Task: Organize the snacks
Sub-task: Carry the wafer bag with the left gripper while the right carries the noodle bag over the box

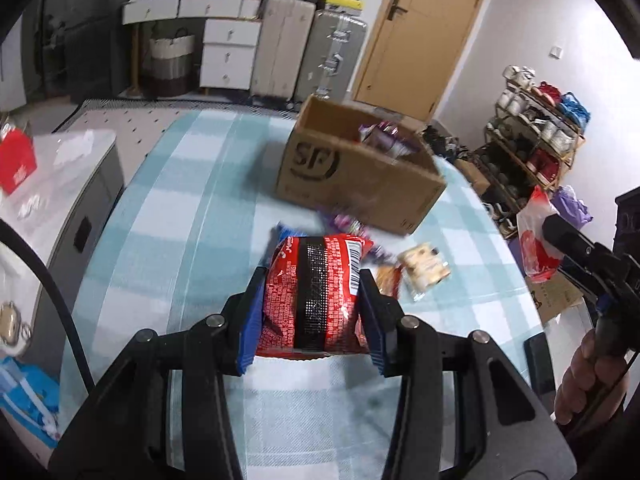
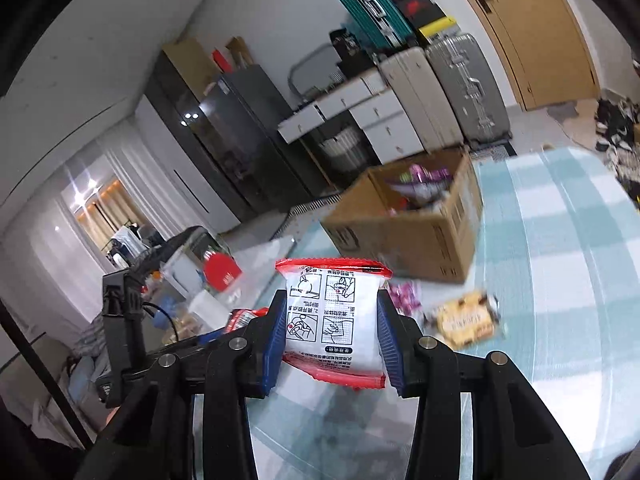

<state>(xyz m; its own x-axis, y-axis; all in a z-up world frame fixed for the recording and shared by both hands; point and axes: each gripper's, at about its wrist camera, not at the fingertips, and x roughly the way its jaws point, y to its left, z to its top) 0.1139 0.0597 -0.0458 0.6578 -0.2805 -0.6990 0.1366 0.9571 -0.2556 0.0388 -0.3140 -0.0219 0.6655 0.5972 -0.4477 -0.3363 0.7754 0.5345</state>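
My left gripper (image 1: 314, 280) is shut on a red snack packet (image 1: 316, 292) with a black stripe, held above the table. My right gripper (image 2: 332, 304) is shut on a white packet with red edges (image 2: 334, 320), also held above the table. An open cardboard box (image 1: 356, 176) marked SF stands on the far side of the table and holds purple snack packets (image 1: 384, 136); it also shows in the right wrist view (image 2: 420, 236). Loose snacks lie between me and the box: a beige packet (image 1: 424, 268), also seen from the right wrist (image 2: 466, 320), and purple packets (image 2: 404, 298).
The table has a light blue checked cloth (image 1: 192, 200). A grey side cabinet (image 1: 72, 208) with a red bag (image 1: 16, 164) stands to the left. Suitcases (image 1: 312, 52), drawers and a door are behind; a shoe rack (image 1: 536, 148) is at the right.
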